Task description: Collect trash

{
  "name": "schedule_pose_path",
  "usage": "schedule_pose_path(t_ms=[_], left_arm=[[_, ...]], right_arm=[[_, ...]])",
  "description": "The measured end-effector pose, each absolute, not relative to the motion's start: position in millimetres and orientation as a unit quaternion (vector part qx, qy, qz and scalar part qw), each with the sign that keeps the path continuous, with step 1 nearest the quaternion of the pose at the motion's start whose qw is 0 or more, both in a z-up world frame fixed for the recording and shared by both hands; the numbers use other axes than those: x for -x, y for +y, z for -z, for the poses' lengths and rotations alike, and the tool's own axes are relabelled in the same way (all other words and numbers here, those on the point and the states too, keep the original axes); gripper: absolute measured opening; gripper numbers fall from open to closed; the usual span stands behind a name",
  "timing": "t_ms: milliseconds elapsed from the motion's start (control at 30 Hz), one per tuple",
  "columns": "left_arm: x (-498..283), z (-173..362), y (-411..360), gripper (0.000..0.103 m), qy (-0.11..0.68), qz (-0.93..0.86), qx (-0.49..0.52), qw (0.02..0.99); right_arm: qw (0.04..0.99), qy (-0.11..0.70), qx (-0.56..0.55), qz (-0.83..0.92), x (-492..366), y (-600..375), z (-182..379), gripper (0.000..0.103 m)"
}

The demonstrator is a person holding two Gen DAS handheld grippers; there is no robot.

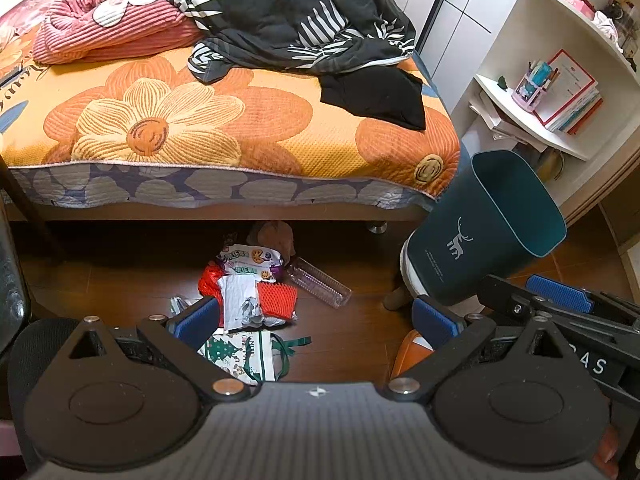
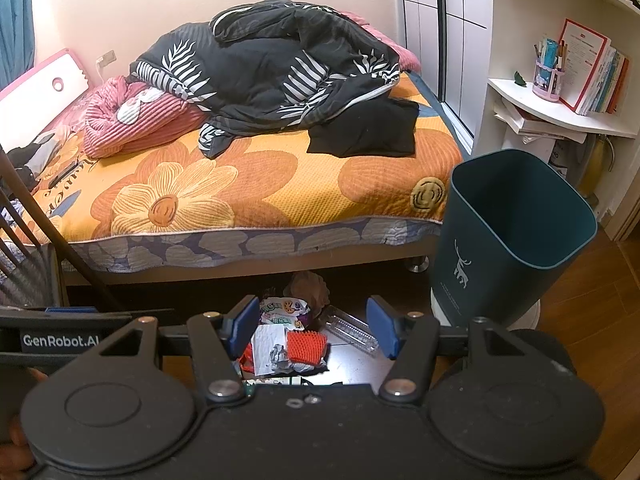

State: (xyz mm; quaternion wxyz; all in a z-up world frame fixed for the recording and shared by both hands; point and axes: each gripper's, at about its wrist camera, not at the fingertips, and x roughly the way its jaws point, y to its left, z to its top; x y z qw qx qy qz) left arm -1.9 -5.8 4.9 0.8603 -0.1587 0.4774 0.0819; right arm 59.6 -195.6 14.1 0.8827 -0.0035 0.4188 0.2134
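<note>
A heap of trash lies on the brown floor by the bed's edge: a snack wrapper [image 1: 250,261], a red foam net [image 1: 277,299], crumpled white paper [image 1: 240,300], a clear plastic bottle [image 1: 320,282] and a Christmas paper bag [image 1: 240,354]. A dark teal bin [image 1: 486,232] stands to the right of the heap. My left gripper [image 1: 316,320] hangs open above the heap, holding nothing. My right gripper [image 2: 314,326] is open too, above the same wrapper [image 2: 282,312], net [image 2: 306,346] and bottle [image 2: 352,330], left of the bin [image 2: 508,240].
A bed [image 1: 248,120] with an orange flower cover, a dark quilt and pink blanket fills the background. White corner shelves [image 1: 552,120] with books stand at the right behind the bin. An orange object [image 1: 412,354] lies on the floor by my left gripper's right finger.
</note>
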Motion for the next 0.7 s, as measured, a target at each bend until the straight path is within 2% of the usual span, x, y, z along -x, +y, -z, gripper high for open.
schedule_pose_path(t_ms=[700], left_arm=[[3.8,2.1,-11.9,0.103,0.479,-0.082,0.163,0.859]], right_arm=[[0.881,0.422,0.007,-0.213,-57.8,-194.1,-8.7,0.06]])
